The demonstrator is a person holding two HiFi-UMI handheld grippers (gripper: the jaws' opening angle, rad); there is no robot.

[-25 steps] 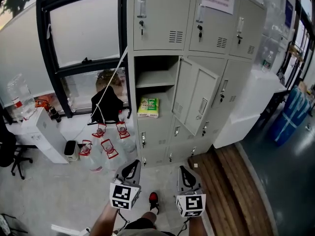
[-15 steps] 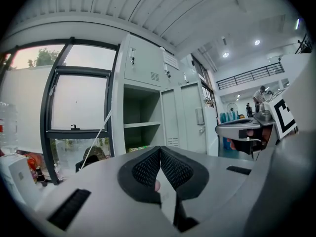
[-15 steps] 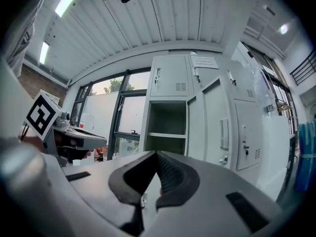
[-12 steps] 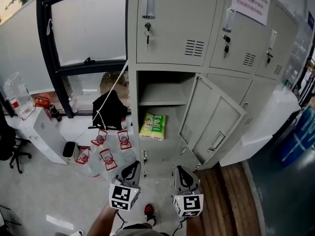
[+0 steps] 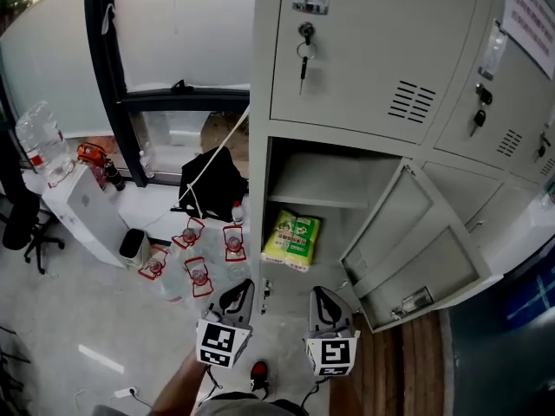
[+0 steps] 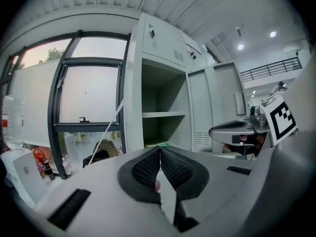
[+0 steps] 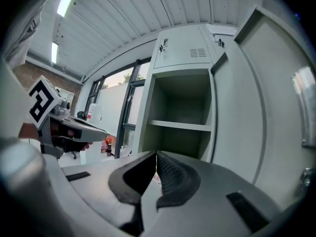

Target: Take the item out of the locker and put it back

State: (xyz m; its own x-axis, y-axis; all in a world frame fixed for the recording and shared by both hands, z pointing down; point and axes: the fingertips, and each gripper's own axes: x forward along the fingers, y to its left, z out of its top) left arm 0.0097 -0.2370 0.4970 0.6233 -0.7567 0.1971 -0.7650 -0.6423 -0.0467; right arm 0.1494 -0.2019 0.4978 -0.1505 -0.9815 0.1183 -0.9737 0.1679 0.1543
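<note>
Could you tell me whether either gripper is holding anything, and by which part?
Nothing: the left gripper and right gripper are shut, empty; the green packet sits in the locker.

The right gripper (image 7: 156, 157) is pointing at the open locker (image 7: 182, 102), its jaws pressing together with nothing between them. Straight ahead, the compartment is standing open, a shelf (image 7: 180, 126) crossing it about halfway up. The locker door (image 7: 256, 107) is swinging wide on the right, nearer than the compartment. Above the opening, a key (image 7: 162, 44) is hanging in the lock of the upper door beside a vent (image 7: 197, 52). At the near left, a hand (image 7: 30, 130) is holding the left gripper (image 7: 64, 125), its marker cube (image 7: 42, 101) facing this way. Dark window frames (image 7: 129, 102) are standing to the left of the locker.
</note>
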